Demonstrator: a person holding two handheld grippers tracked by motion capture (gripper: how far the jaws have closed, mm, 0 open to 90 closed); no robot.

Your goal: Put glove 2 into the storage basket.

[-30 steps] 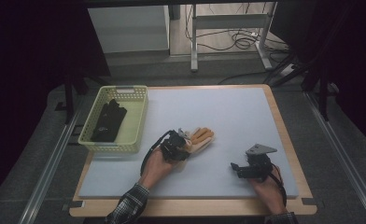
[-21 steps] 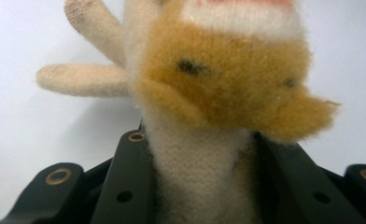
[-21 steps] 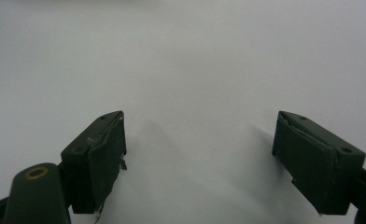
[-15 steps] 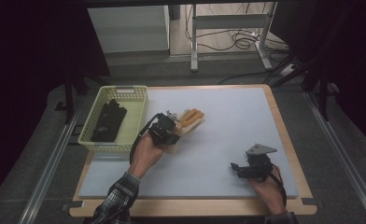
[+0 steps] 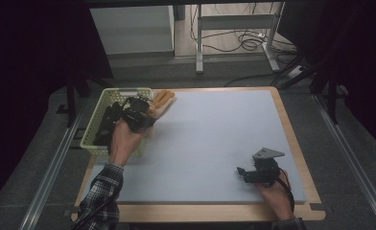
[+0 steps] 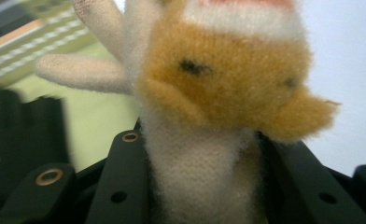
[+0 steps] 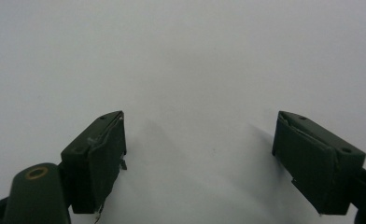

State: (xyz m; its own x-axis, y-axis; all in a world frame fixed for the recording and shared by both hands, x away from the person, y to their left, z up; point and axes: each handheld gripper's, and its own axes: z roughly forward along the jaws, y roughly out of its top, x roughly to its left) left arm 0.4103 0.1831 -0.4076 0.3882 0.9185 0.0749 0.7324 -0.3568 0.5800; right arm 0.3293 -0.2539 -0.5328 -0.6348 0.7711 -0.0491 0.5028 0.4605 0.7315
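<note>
High view: a plush toy [image 5: 161, 101] is being held in the left tool [image 5: 139, 114], w/ the jaws clamped on its pale body, approx. over the near-right corner of the green basket [image 5: 96, 143]. Left tool view: the toy [image 6: 228, 84] is being squeezed betw. the two black jaws, basket mesh and a dark item showing behind it. Dark items [image 5: 107, 125] are already lying in the basket. Pick-up is judged done; what is left is the drop into the basket, as the toy is not yet being lowered inside. The right tool [image 5: 246, 173] is being rested low on the blue counter [image 5: 215, 134], well apart from the basket, jaws spread wide w/ nothing betw. them.
</note>
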